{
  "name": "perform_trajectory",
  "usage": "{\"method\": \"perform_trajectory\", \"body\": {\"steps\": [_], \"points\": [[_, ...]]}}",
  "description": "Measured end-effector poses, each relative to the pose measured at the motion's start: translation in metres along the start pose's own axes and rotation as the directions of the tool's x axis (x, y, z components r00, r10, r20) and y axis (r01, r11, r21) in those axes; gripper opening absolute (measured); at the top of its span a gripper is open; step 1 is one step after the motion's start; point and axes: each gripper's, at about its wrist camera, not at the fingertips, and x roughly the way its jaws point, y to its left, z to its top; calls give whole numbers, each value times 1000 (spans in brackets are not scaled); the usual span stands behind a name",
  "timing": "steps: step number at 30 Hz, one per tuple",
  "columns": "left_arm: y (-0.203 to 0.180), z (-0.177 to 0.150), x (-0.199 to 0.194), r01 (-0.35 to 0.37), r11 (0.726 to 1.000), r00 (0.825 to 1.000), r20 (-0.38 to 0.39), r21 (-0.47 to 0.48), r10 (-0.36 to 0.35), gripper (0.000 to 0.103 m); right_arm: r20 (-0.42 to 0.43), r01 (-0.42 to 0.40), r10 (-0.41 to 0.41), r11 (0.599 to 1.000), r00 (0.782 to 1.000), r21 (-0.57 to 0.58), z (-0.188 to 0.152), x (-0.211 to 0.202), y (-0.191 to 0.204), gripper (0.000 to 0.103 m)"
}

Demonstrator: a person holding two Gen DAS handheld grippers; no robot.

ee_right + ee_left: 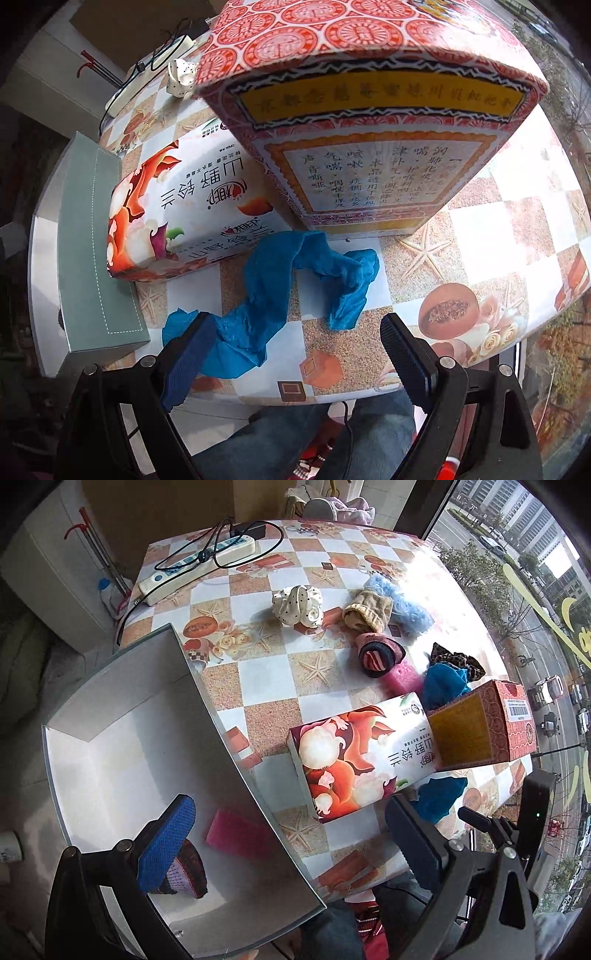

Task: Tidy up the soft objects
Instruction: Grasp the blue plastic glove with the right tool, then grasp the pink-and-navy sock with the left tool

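Two views show the table at this moment. From the left wrist, the left gripper (295,849) stands spread wide with nothing between its pads; one finger hangs over the open grey box (236,746), the other over the table edge. Inside the box lie a pink sponge (236,836) and a dark patterned roll (190,871). On the checkered table (266,679) sit a white dotted cloth (297,605), a tan sock (365,613), a fluffy blue piece (402,602), a pink-and-black roll (380,655), a leopard scrunchie (456,661) and a blue bundle (443,685), all behind a peach carton (365,757) and a red carton (484,725). A power strip (199,563) lies at the far end.

From the right wrist, the right gripper (295,350) is also spread, empty, low over a crumpled blue cloth (266,295). That cloth is thin, wrinkled and twisted, lying flat on the table just before both cartons; its near end reaches the left finger (188,358).
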Motion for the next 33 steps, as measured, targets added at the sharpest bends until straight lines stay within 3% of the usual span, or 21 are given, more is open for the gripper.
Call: {"method": "perform_trajectory", "body": {"steps": [7,9,11,14,18,24,27,29,30,33], "points": [[-15,26,21,34,999,999,-42,0,-34,103,44,42,-45,998,998,48,-4,26,-3,91],[-26,37,25,57,998,997,-46,21,-56,103,70,63,-65,997,995,38,-2,23,-4,85],[-39,52,30,76,996,996,-42,42,-75,103,76,79,-79,997,994,6,-2,21,-2,43],[-57,78,41,102,993,994,-36,61,-100,103,50,21,-20,1000,999,-16,-5,17,-5,17],[-79,115,72,126,989,991,-55,74,-122,103,52,18,-17,1000,999,-18,-10,-2,-25,16],[-107,146,132,58,990,990,-134,126,-41,102,32,55,-57,997,998,59,-14,-32,-74,16],[-112,150,153,48,991,981,-193,128,-23,90,23,61,-64,992,998,106,-16,-45,-97,16],[-111,151,165,18,993,974,-227,118,10,75,17,63,-66,990,998,125,-16,-50,-105,16],[-109,152,168,46,994,972,-236,98,-22,69,16,67,-69,989,997,128,-15,-52,-108,16],[-108,154,159,92,993,977,-200,70,-76,31,21,72,-76,989,997,131,-13,-62,-118,16]]}}
